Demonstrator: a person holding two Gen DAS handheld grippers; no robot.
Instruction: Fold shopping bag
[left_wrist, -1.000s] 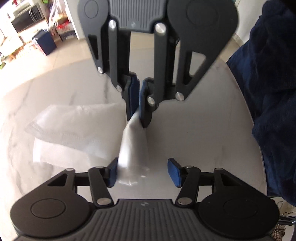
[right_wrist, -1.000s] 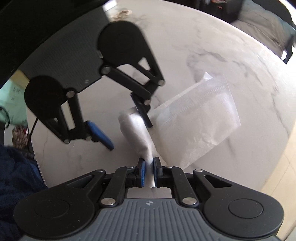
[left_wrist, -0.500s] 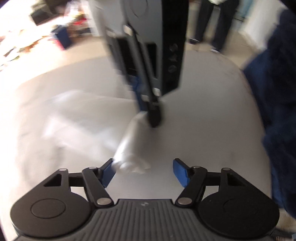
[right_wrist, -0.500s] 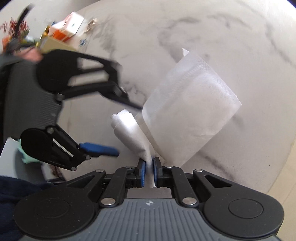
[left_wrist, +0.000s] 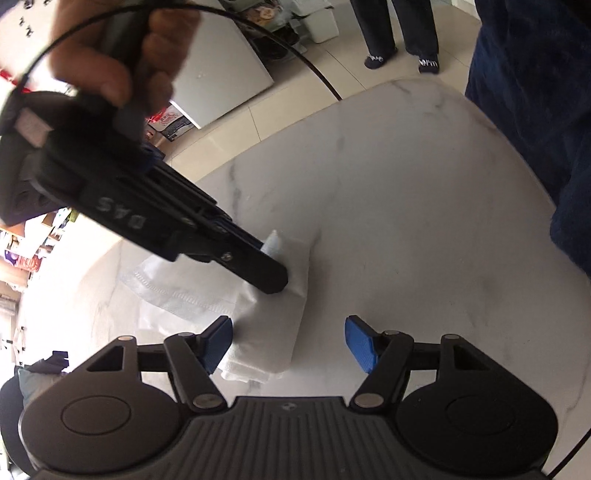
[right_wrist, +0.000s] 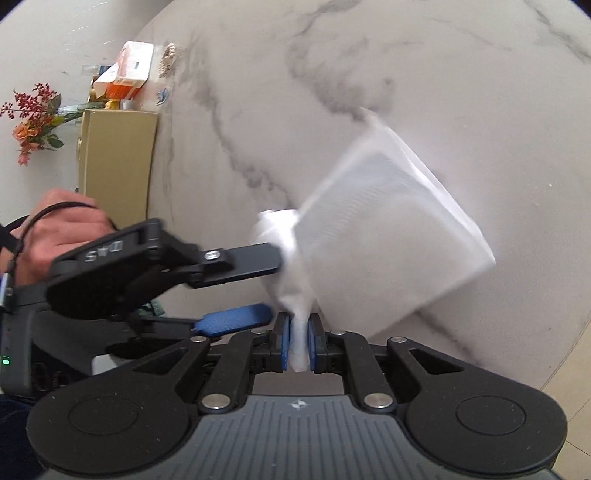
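Note:
The white shopping bag (left_wrist: 207, 291) lies partly folded on the marble table (left_wrist: 406, 229); it also shows in the right wrist view (right_wrist: 388, 236). My right gripper (right_wrist: 299, 336) is shut on a bunched white strip of the bag, and it shows from the side in the left wrist view (left_wrist: 275, 284), tips down on the bag. My left gripper (left_wrist: 290, 341) is open, its left blue pad touching the bag's folded end, its right pad apart from it. The left gripper also shows in the right wrist view (right_wrist: 269, 284), jaws spread beside the strip.
A tan cardboard box (right_wrist: 118, 162), an orange carton (right_wrist: 127, 74) and red flowers (right_wrist: 33, 118) stand at the table's far side. A person in dark blue (left_wrist: 546, 110) stands at the right edge. Another person's legs (left_wrist: 399, 33) are on the floor beyond.
The right gripper has swung round to the left with the bag strip still in it, turning the bag on the table. The left gripper has stayed open beside the folded end.

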